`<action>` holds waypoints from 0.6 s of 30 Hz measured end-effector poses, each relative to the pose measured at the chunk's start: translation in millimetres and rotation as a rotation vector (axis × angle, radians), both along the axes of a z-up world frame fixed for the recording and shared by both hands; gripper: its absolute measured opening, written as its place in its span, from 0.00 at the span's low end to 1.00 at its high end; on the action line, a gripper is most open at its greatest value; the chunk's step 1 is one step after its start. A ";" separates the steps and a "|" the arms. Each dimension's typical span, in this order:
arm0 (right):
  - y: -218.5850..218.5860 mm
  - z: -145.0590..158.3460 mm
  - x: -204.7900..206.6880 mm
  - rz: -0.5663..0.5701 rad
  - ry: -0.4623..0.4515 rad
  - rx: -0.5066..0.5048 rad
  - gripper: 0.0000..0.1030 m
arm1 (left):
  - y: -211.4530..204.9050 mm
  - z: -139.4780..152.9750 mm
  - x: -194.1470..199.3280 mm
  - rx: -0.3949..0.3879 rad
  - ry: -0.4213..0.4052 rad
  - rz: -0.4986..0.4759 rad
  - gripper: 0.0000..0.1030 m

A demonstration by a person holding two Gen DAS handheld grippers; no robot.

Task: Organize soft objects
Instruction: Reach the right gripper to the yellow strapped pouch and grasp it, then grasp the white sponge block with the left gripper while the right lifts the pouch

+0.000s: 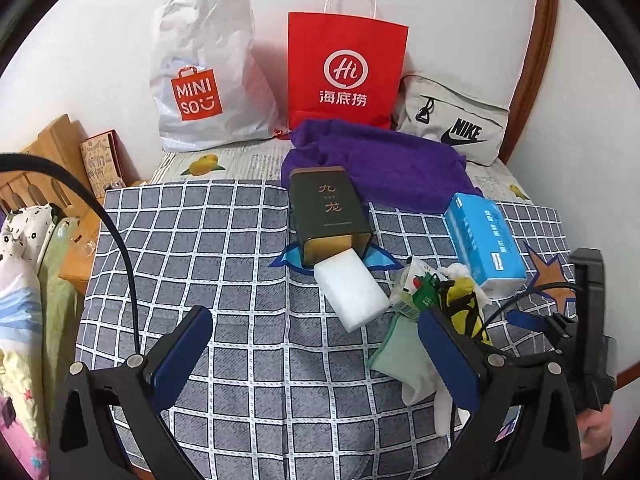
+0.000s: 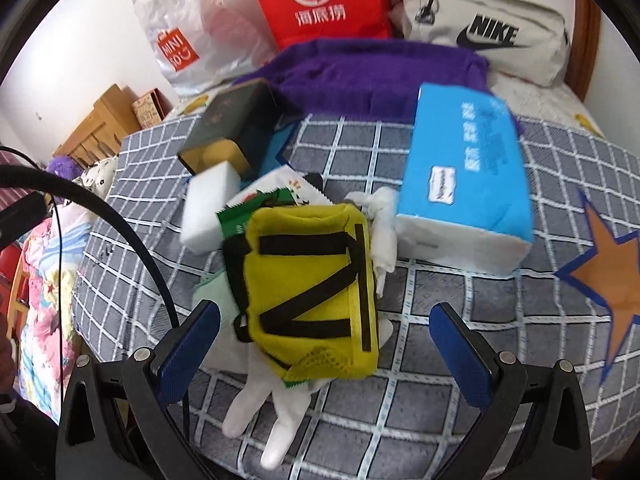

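A pile of soft things lies on the checked cloth [image 1: 240, 272]. A yellow mesh pouch with black straps [image 2: 312, 288] lies on a white glove [image 2: 264, 408] and a pale green cloth [image 1: 396, 352]. A white sponge block [image 1: 352, 294] leans out of a dark open tin [image 1: 328, 212]. A blue tissue pack [image 2: 464, 176] lies to the right. A purple towel [image 1: 376, 164] lies behind. My right gripper [image 2: 324, 352] is open, its jaws on either side of the yellow pouch. My left gripper [image 1: 316, 356] is open and empty over the cloth, left of the pile.
A white Miniso bag [image 1: 200, 76], a red paper bag [image 1: 344, 68] and a grey Nike pouch [image 1: 452, 124] stand against the back wall. A wooden rack [image 1: 40, 168] and bedding [image 1: 20, 280] are on the left. A snack packet [image 1: 416, 292] lies in the pile.
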State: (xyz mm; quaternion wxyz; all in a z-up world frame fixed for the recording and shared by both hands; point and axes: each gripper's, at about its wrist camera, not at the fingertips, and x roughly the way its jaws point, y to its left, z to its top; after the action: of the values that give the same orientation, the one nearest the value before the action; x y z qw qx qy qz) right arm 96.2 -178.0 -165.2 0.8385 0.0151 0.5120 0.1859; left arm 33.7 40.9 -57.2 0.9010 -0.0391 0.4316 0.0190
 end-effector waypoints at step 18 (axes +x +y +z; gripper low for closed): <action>-3.8 -4.5 -3.5 0.055 0.012 0.062 0.72 | 14.9 -38.5 25.1 -0.027 0.095 0.011 1.00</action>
State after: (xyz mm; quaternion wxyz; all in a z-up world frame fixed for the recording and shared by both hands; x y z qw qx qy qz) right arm 92.7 -181.8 -169.8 0.8292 0.0284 0.5111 0.2245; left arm 58.8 55.8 -95.7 0.8788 -0.0528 0.4739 0.0199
